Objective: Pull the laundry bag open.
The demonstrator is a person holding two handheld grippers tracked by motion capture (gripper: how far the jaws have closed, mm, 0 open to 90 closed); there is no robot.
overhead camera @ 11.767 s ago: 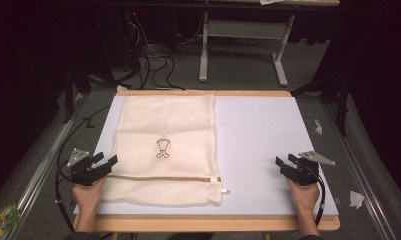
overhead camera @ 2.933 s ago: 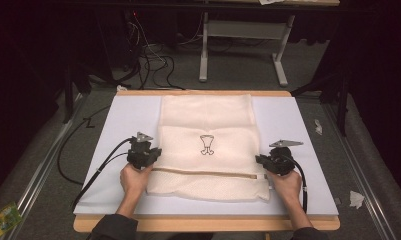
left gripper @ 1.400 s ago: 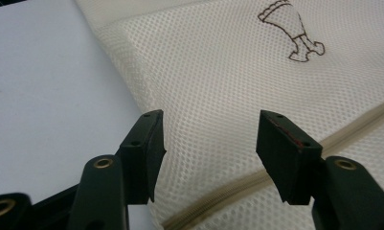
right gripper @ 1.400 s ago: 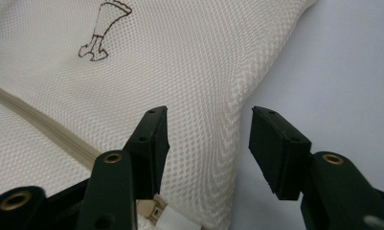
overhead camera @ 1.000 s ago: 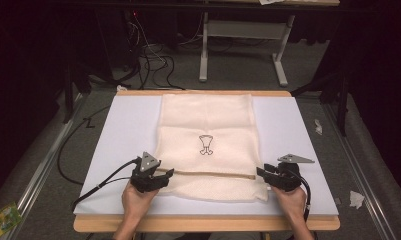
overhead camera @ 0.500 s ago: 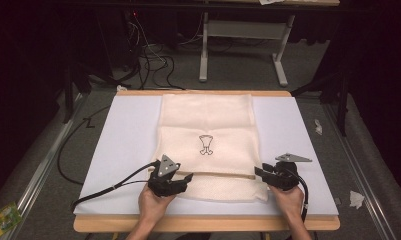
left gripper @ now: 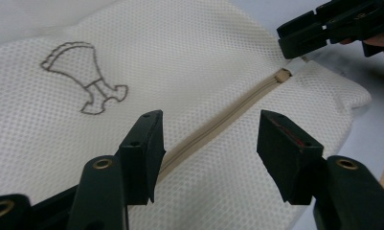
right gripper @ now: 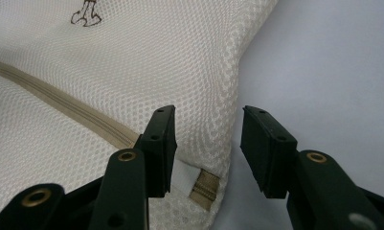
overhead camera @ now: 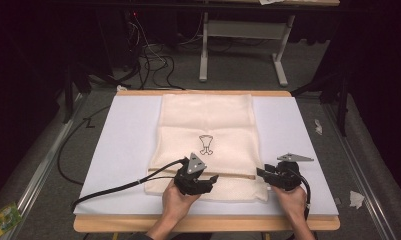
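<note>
- High view: a cream mesh laundry bag (overhead camera: 206, 135) lies flat in the middle of the white worktop (overhead camera: 118, 145), its printed emblem (overhead camera: 206, 144) up and its tan zipper (overhead camera: 233, 174) running across near the person's edge.
- Left tongs (overhead camera: 208, 184) hover over the bag near the middle of the zipper; the left gripper view shows them spread astride the zipper band (left gripper: 218, 125), having just narrowed a little, with nothing pinched.
- Right tongs (overhead camera: 262, 173) sit at the zipper's right end, at the bag's side seam; the right gripper view shows them spread above the mesh, just over the zipper's end tab (right gripper: 204, 188), gripping nothing.
- Step in hand, by the look of it: lining up on the zipper, one tool to brace the end, the other to find the slider.
- Next move likely calls for the right tongs to pinch the fabric by the end tab and the left to close on the pull; the pull itself cannot be made out.
- Bag looks flat and seemingly empty; the zipper appears closed along the stretch in sight.
</note>
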